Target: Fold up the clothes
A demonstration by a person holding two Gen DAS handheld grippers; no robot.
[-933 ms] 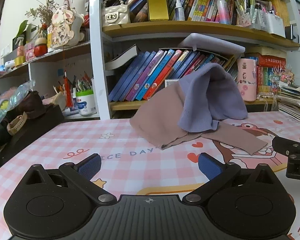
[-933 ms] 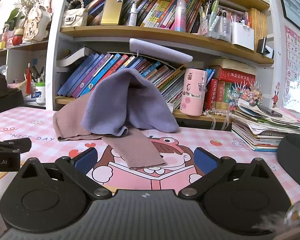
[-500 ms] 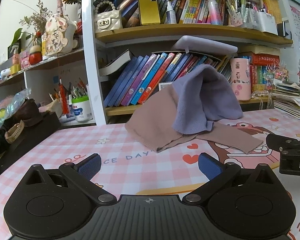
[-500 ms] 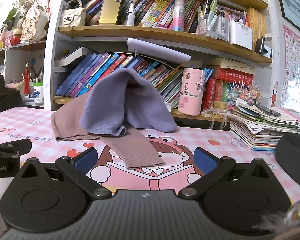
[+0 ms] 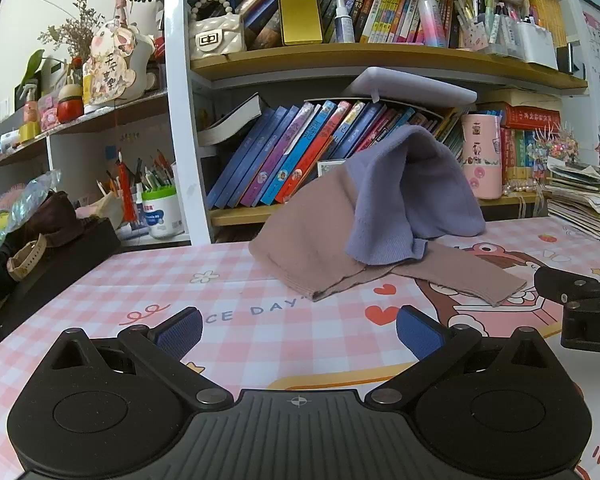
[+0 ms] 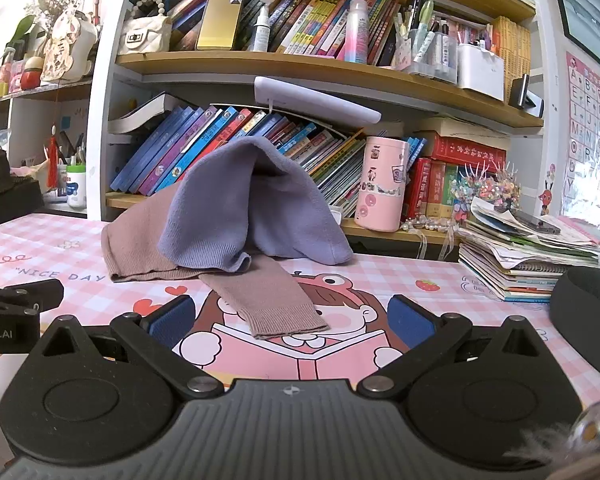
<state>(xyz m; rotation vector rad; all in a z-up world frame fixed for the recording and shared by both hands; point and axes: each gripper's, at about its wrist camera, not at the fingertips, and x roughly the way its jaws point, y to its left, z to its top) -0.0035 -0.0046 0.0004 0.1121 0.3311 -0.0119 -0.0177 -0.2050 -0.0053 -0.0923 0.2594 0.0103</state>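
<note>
A lavender knit garment (image 5: 404, 192) (image 6: 244, 208) lies heaped over a mauve-brown knit garment (image 5: 312, 248) (image 6: 140, 240) at the back of the pink checked table mat (image 5: 220, 312), against the bookshelf. A brown sleeve (image 6: 272, 300) (image 5: 472, 276) stretches toward the front. My left gripper (image 5: 298, 330) is open and empty, short of the heap. My right gripper (image 6: 290, 322) is open and empty, its fingers either side of the sleeve's cuff and just short of it. Each gripper shows at the edge of the other's view.
A bookshelf (image 5: 340, 60) full of books stands right behind the clothes. A pink cup (image 6: 382, 184) and a stack of magazines (image 6: 532, 256) sit at the right. A black box with a watch (image 5: 40, 256) and a pen pot (image 5: 162, 208) stand at the left.
Both grippers have edged a little closer to the clothes and the left view has shifted slightly right. The clothes have not moved and both grippers stay open.
</note>
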